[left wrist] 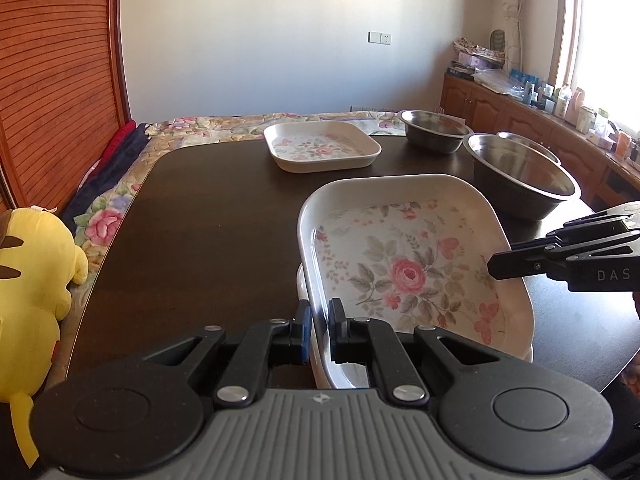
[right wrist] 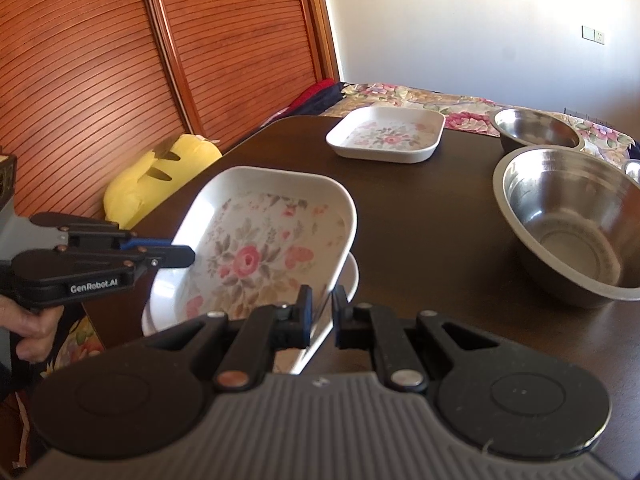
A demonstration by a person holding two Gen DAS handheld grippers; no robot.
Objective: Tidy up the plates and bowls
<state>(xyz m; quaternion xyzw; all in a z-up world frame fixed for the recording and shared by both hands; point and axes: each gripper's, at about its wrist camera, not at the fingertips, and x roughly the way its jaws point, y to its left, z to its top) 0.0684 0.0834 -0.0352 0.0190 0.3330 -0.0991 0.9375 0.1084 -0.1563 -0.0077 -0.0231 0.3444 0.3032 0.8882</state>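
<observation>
A white square plate with a rose print [left wrist: 404, 264] [right wrist: 256, 248] is held tilted just above a second white plate [left wrist: 528, 354] [right wrist: 160, 304] near the table's front. My left gripper [left wrist: 319, 314] is shut on its left rim, and shows in the right wrist view [right wrist: 188, 255]. My right gripper [right wrist: 322, 302] is shut on its right rim, and shows in the left wrist view [left wrist: 496, 266]. A third floral plate [left wrist: 320, 146] [right wrist: 386, 136] sits at the far middle. Three steel bowls stand at the right: a large one [left wrist: 524, 176] [right wrist: 572, 224], one behind it [left wrist: 434, 128] [right wrist: 534, 128], and a third mostly hidden [left wrist: 532, 142].
The dark wooden table [left wrist: 208, 240] [right wrist: 432, 240] stands beside a bed with a floral cover [left wrist: 108, 216] [right wrist: 420, 96]. A yellow plush toy [left wrist: 32, 288] [right wrist: 160, 176] lies at the table's left edge. Wooden slatted doors [right wrist: 140, 60] stand behind. A cabinet with clutter [left wrist: 560, 120] lines the right wall.
</observation>
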